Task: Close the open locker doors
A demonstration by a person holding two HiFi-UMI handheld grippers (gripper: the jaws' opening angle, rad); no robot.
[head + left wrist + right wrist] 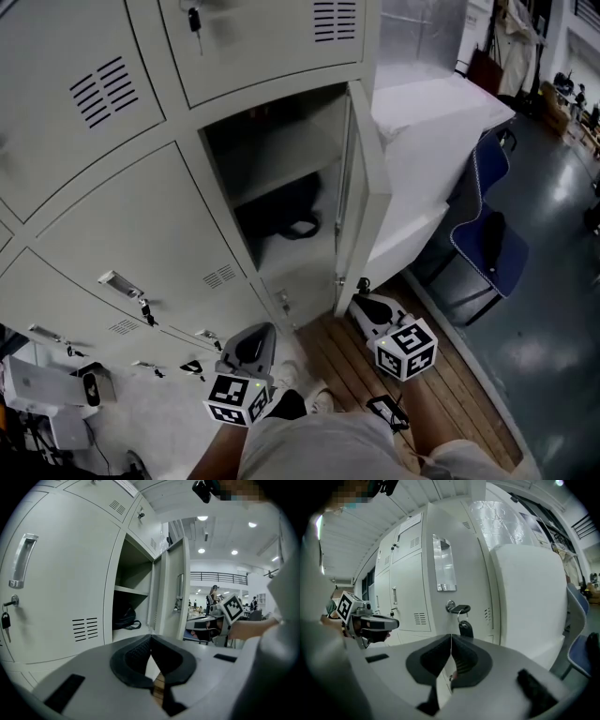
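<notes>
As far as I can judge, nothing is closed yet: the locker door [367, 187] at the right stands wide open, a black bag [281, 214] inside, while the left tool [249, 347] and right tool [369, 307] hang low nearby, both pinched together and empty.

Grey left claw [255, 334], right claw [364, 305] — marker cubes [237, 398]
</notes>
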